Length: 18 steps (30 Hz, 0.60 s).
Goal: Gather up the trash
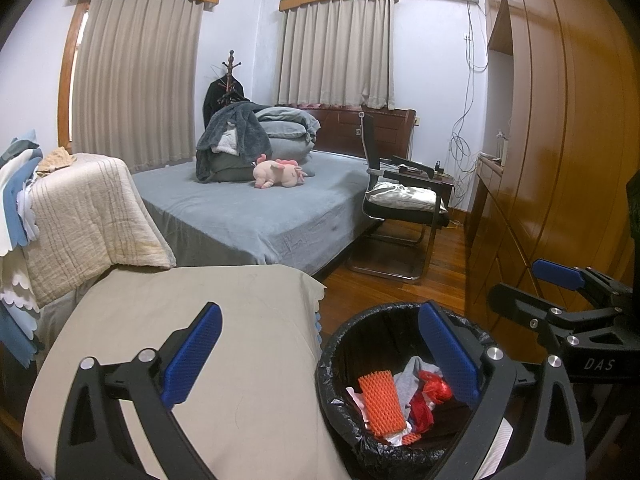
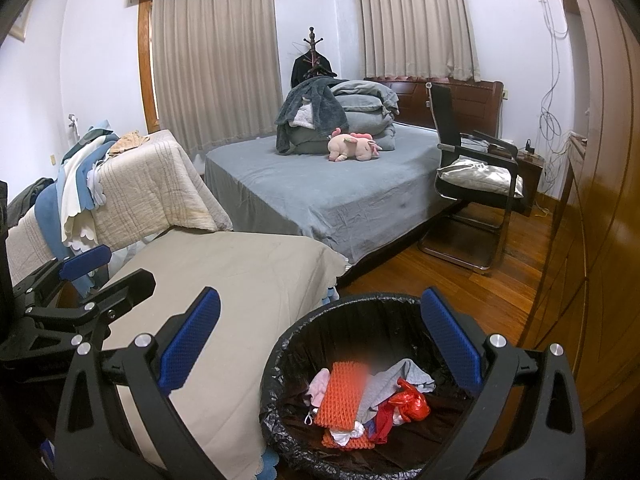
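- left tongs [image 1: 320, 364] and right tongs [image 2: 320, 360] both gape wide, empty.
- the bin [image 2: 304, 336] with trash [image 2: 344, 396] sits just below, nearer the right tongs.

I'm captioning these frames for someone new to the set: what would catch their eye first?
First, the black-lined trash bin low in the foreground, holding orange foam netting and a red plastic bag. Both open grippers frame it, the left gripper and the right gripper, neither holding anything. Farther back, a pink plush toy lies on the grey bed.
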Motion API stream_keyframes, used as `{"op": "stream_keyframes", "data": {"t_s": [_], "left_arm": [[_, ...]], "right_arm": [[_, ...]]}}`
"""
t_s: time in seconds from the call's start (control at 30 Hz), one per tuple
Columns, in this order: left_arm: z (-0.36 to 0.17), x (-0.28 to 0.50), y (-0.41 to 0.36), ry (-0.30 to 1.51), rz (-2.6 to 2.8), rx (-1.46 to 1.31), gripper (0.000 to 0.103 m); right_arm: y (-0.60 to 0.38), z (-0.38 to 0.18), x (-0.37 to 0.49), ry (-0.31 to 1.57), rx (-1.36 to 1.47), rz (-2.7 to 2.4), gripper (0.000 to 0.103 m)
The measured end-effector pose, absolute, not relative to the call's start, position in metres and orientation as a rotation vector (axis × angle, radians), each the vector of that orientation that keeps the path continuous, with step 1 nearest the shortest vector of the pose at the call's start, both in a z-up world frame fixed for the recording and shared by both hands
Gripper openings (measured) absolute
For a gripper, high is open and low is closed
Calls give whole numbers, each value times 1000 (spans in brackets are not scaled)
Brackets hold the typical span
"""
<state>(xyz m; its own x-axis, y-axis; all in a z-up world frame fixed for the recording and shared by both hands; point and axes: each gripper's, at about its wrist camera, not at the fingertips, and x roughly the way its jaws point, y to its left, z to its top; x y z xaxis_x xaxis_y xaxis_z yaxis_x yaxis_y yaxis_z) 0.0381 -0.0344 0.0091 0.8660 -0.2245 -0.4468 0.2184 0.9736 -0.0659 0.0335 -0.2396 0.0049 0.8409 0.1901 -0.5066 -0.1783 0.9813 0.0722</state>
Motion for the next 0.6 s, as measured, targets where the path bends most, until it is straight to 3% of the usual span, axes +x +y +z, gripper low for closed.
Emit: {"op": "stream_keyframes", "data": {"t_s": [0.6], "left_arm": [[9, 38, -33, 472, -232, -13, 97]], "right_arm": [[-237, 4, 34, 539, 24, 196, 98]]}}
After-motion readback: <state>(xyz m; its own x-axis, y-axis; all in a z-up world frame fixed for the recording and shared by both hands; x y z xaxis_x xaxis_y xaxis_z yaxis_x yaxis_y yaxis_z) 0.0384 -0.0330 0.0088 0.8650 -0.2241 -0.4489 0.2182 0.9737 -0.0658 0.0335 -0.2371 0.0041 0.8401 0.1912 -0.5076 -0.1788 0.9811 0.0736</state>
